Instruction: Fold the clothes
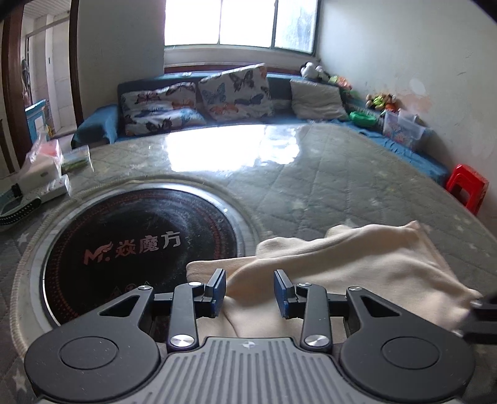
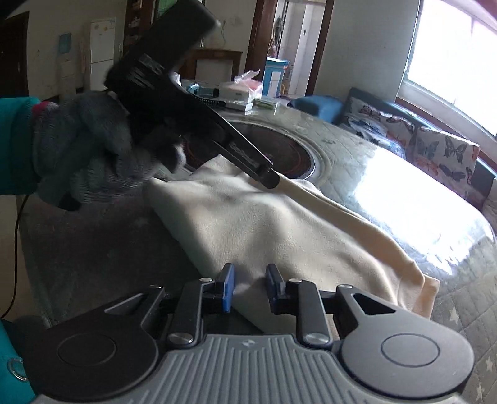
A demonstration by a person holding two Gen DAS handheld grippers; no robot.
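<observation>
Only right wrist view shows gloved hand (image 2: 93, 149) gripping left hand-held gripper (image 2: 270, 180).

A: Where's the light from?
B: The window (image 1: 239, 21) far beyond the jaws, blown out; glare on the table (image 1: 236, 146) ahead.
A: Blur?
B: The glove (image 2: 90, 149) left of the jaws smears; edges bend.

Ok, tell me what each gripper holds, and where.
Nothing held. Left gripper and right gripper both stand open over the cream garment, pads clear of the fabric.
</observation>
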